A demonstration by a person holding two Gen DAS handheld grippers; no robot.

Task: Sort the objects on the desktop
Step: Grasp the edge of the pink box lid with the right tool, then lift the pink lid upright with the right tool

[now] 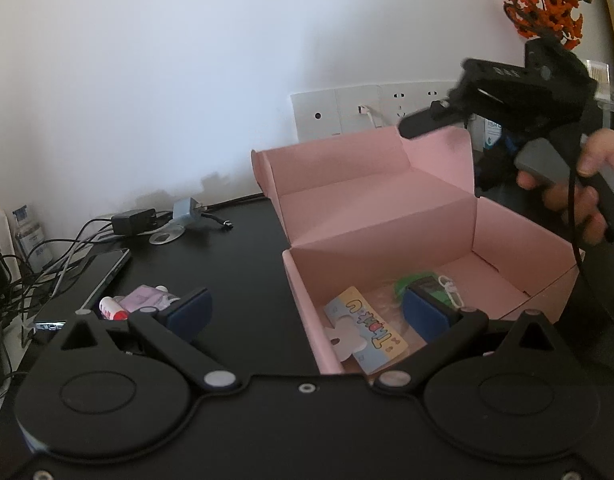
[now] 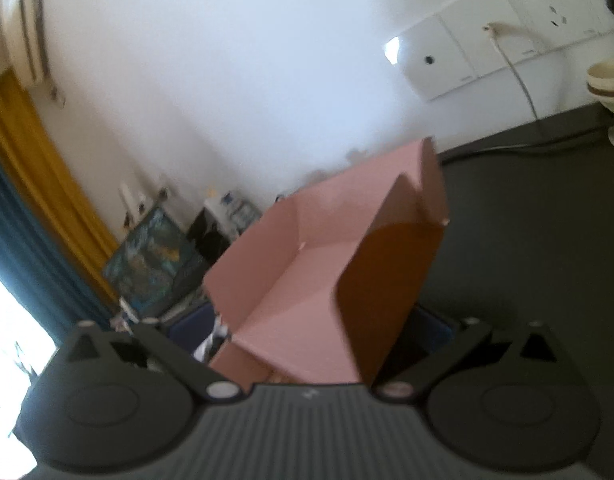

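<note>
An open pink box stands on the black desk, lid flap up. Inside lie a colourful card and a green packet with a white clip. My left gripper is open, its jaws straddling the box's near left wall. A small purple pouch and a red-white tube lie left of it. My right gripper is open and hovers over the box's far right corner; it also shows in the left wrist view, hand-held.
A phone, chargers and tangled cables lie at the desk's left. Wall sockets and orange flowers are behind the box. Bowls stand at the right in the right wrist view.
</note>
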